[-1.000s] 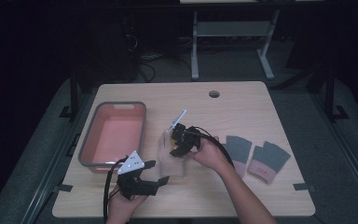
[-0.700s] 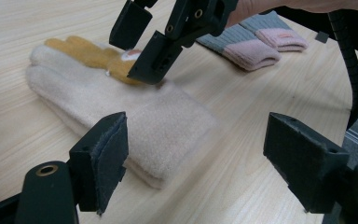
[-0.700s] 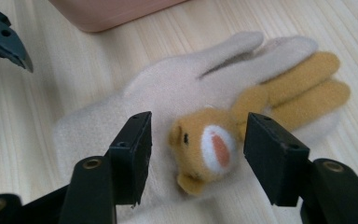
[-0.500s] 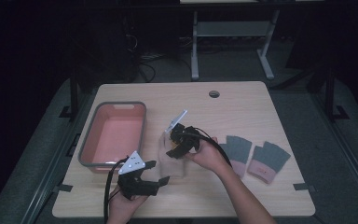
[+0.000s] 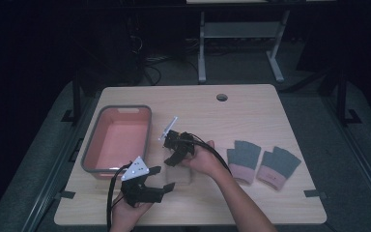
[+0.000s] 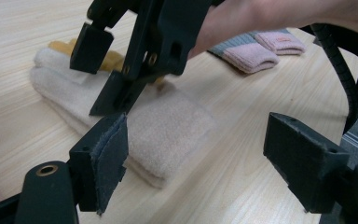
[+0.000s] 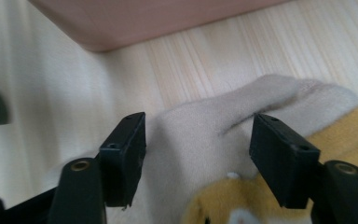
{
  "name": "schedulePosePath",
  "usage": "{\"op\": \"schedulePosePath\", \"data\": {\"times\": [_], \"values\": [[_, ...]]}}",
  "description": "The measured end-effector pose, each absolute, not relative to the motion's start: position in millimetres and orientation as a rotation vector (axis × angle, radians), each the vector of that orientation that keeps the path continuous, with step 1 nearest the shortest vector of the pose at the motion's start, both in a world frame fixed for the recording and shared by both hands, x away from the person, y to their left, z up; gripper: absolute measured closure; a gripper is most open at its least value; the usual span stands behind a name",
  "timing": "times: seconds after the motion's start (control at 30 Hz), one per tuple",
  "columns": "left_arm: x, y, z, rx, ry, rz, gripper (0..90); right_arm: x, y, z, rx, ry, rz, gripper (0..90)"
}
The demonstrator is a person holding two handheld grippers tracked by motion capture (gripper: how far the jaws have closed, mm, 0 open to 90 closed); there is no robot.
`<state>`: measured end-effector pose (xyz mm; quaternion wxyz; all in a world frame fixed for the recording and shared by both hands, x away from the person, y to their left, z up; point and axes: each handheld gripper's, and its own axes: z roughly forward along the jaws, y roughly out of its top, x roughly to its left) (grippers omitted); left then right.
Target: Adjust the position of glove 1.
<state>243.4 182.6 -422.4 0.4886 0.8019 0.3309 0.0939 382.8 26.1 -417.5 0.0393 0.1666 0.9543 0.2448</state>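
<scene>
The right gripper point(image 5: 173, 158), jaws just widened, hovers over the fuzzy cream glove point(image 6: 163, 128) (unclamped); the left gripper point(image 5: 160, 178), jaws apart, waits near.

A light wooden table point(image 5: 270, 111) with a round cable hole point(image 5: 221, 97) stands on grey floor point(image 5: 348, 159). Behind it the room is dark; a white desk frame point(image 5: 236, 38) and loose cables point(image 5: 149, 63) show dimly beyond.
</scene>
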Motion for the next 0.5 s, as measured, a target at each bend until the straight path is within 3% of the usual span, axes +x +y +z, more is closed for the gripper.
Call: {"op": "schedulePosePath", "data": {"times": [0.5], "values": [[243,182,-422,1.951,0.804,0.225,21.8,384,19,-426,0.528,2.937,0.634,39.5]]}}
